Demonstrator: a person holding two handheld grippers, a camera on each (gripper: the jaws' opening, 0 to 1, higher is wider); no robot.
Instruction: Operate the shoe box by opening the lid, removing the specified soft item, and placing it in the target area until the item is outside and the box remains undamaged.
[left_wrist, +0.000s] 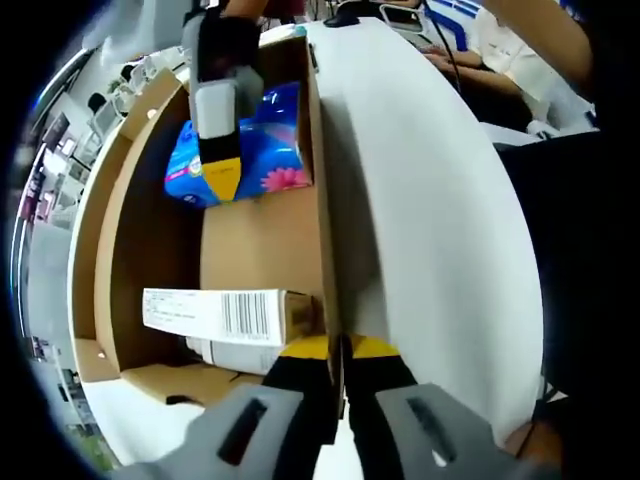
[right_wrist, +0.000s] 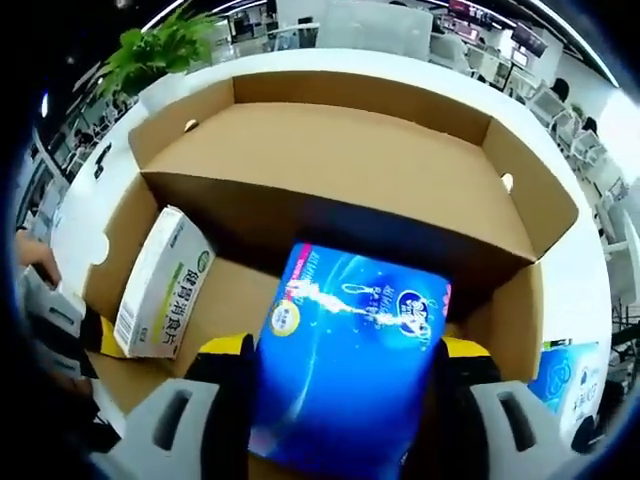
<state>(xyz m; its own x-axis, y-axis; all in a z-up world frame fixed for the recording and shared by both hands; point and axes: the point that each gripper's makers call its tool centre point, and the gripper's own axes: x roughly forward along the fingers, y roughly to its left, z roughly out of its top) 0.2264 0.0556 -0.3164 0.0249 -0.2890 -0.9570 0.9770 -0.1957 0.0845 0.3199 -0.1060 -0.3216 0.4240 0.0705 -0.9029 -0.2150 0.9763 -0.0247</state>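
The open cardboard shoe box (left_wrist: 262, 250) lies on a white table. My left gripper (left_wrist: 338, 348) is shut on the top edge of the box's side wall, yellow tips on either side of it. A soft blue tissue pack (right_wrist: 345, 360) sits tilted inside the box, clamped between the jaws of my right gripper (right_wrist: 345, 375). In the left gripper view the blue pack (left_wrist: 262, 150) shows pink flowers, and a finger (left_wrist: 222, 165) of the right gripper reaches down onto it from above. The box's lid flap (right_wrist: 340, 150) stands open behind the pack.
A white and green carton (right_wrist: 160, 285) with a barcode lies inside the box, by the wall opposite the pack. A second blue pack (right_wrist: 565, 375) rests on the table (left_wrist: 430, 200) outside the box. A potted plant (right_wrist: 165, 50) stands beyond. Seated people (left_wrist: 520, 50) are past the table's far edge.
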